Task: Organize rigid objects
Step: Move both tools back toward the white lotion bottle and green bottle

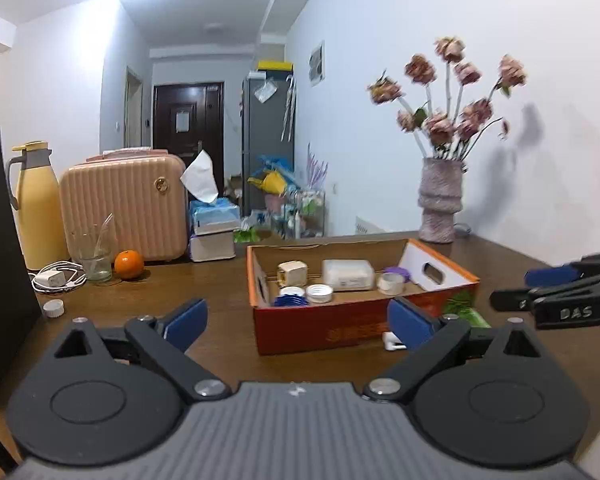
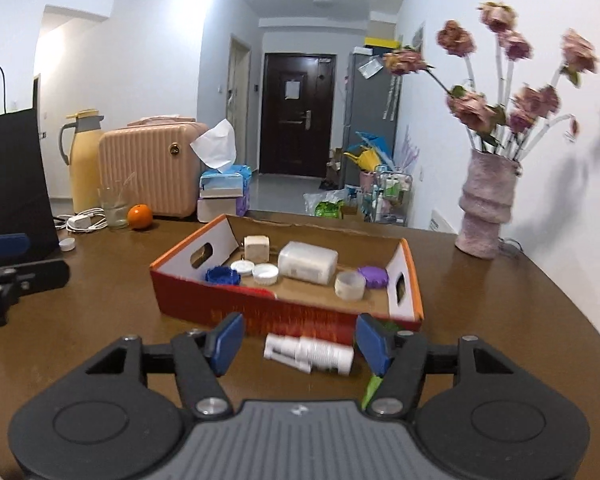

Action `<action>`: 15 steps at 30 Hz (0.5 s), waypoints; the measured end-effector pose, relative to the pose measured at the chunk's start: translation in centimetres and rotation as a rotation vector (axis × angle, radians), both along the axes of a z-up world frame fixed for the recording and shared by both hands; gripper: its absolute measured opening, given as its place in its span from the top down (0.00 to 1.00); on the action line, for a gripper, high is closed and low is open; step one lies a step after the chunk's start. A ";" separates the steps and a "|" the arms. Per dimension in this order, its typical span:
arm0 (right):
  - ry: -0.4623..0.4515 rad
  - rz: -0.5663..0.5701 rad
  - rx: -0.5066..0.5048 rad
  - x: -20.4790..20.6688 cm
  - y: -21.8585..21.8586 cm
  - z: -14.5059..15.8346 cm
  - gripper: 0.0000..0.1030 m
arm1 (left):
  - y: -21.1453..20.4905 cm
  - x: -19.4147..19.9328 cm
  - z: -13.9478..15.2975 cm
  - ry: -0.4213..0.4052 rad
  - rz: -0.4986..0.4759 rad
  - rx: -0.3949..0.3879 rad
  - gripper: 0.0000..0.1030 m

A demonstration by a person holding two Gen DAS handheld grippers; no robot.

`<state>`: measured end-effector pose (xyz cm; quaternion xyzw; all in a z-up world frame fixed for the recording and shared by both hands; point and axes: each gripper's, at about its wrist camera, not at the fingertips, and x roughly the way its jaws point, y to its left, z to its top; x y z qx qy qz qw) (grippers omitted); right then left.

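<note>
A: Starting at the left, what's on the desk [image 2: 500,300]?

B: A loose white cap [image 2: 67,244] lies alone near the black bag, well apart from the cardboard box [image 2: 284,312]. The left gripper [image 1: 296,320] hangs released, jaws wide, nothing between them, facing the box's near wall.

A: And in the middle?

B: The box already holds caps, a small jar and a white plastic container [image 2: 308,261]. Just in front of it, on the desk, lies the white bottle [image 2: 310,354] on its side, motion-blurred.

A: The right gripper [image 2: 300,346]?

B: Also released; its blue pads stand either side of the bottle without touching it.

A: How would it handle?

B: I'd judge it light, stiff plastic, smooth and round, so likely to roll or slip. Best taken across the ribbed middle of the body, not the narrow end.

A: Anything to avoid?

B: The vase [image 2: 486,208] of flowers, far right.
</note>
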<state>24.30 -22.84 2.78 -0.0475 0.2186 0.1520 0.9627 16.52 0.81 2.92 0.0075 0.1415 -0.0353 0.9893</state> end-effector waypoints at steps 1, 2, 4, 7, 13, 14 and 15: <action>-0.001 -0.008 0.009 -0.9 -0.2 -0.4 0.40 | -0.2 -0.6 -0.2 -0.001 -0.006 -0.003 0.03; -0.003 -0.016 0.023 -1.8 -0.6 -0.8 0.40 | -0.3 -1.4 -0.4 -0.002 -0.010 -0.012 0.03; -0.005 -0.033 0.045 -3.1 -1.0 -1.4 0.40 | -0.4 -2.5 -0.8 0.008 -0.015 -0.041 0.03; -0.017 -0.060 0.046 -4.9 -1.1 -2.3 0.40 | -0.3 -3.6 -1.3 0.023 -0.014 -0.060 0.03; -0.027 -0.091 0.044 -7.7 -1.1 -3.5 0.40 | -0.2 -4.2 -2.6 0.058 -0.014 -0.060 0.03; -0.026 -0.095 0.044 -8.0 -1.0 -3.7 0.40 | -0.3 -4.1 -2.8 0.065 -0.019 -0.058 0.03; -0.024 -0.096 0.045 -8.2 -1.0 -3.9 0.40 | -0.3 -3.9 -3.1 0.074 -0.024 -0.056 0.03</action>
